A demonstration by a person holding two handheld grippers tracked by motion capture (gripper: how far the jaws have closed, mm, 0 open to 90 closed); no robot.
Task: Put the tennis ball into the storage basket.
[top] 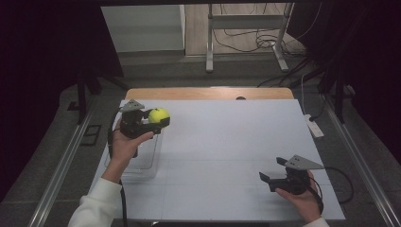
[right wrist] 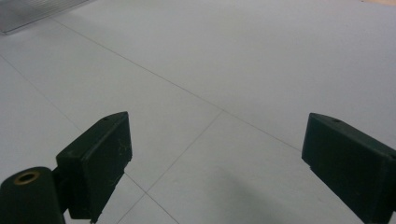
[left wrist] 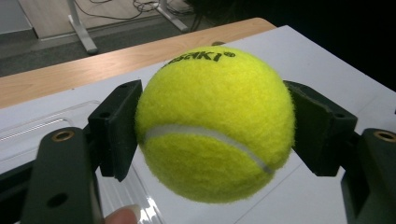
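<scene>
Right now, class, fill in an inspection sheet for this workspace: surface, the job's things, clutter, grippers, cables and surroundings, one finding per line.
Surface: white board with faint grid lines, lying on a wooden table.
Job's things: yellow tennis ball, held off the surface above a clear plastic tray at the board's left edge.
Clutter: nothing seen on the board; a white power strip lies beside its right edge.
Grippers: left gripper shut on the ball; right gripper open, nothing between its jaws, low over the board.
Cables: one trails from each gripper; more lie on the floor behind.
Surroundings: dark curtains, a metal frame stand, grey floor.
</scene>
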